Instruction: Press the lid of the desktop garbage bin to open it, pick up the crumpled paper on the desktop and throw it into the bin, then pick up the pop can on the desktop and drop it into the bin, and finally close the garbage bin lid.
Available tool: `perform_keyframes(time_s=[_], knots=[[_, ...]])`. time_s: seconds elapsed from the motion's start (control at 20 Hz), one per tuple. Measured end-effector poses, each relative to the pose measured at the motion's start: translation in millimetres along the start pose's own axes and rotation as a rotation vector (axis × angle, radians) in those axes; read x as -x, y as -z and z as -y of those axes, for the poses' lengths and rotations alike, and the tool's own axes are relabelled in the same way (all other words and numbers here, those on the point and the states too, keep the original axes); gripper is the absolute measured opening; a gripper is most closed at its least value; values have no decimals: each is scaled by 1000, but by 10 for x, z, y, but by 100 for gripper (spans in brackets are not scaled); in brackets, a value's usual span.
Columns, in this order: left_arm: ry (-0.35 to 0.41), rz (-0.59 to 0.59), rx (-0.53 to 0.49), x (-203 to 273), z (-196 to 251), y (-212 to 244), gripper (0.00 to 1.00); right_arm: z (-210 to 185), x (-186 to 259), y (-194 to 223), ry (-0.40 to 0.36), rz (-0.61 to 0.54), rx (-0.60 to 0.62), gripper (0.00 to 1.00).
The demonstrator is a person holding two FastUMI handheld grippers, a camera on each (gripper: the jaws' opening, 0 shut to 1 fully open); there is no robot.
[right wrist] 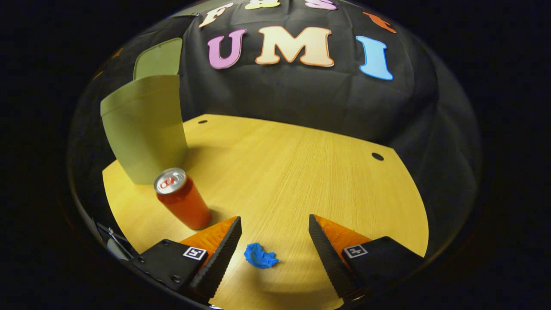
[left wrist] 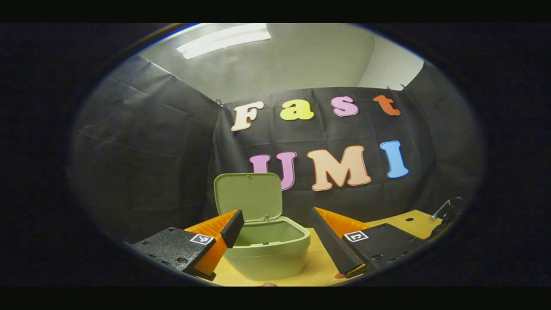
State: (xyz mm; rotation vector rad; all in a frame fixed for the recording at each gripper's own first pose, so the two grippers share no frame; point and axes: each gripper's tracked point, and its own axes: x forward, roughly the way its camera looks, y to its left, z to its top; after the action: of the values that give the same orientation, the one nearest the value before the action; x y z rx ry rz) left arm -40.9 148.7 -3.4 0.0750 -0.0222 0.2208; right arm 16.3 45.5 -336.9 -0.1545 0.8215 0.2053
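A pale green bin (left wrist: 269, 252) stands on the wooden table with its lid (left wrist: 249, 196) raised upright. My left gripper (left wrist: 275, 226) hovers open just before the bin's mouth, with nothing between its fingers. In the right gripper view the bin (right wrist: 144, 129) stands at the left with its lid (right wrist: 158, 58) up. A red pop can (right wrist: 183, 200) stands upright in front of it. A blue crumpled paper (right wrist: 259, 256) lies on the table between the fingers of my right gripper (right wrist: 275, 228), which is open above it.
The wooden table (right wrist: 301, 172) has two small dark holes near its far edge. Black cloth walls close in the booth behind it. At the right of the left gripper view, part of the other gripper (left wrist: 447, 211) shows over the table's edge.
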Motion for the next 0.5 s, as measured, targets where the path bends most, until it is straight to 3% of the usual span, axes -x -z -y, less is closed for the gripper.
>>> perform_keyframes(time_s=[0.4, 0.45, 0.5], knots=[[-44, -13, -24, 77, -211, 21, 93, -177, -144, 504, -38, -160, -10, 97], [-48, -19, -25, 94, -233, 40, 93, -227, -166, 587, -49, -192, -19, 82], [-49, -22, -25, 99, -250, 55, 93, -256, -130, 631, -56, -221, -35, 60]])
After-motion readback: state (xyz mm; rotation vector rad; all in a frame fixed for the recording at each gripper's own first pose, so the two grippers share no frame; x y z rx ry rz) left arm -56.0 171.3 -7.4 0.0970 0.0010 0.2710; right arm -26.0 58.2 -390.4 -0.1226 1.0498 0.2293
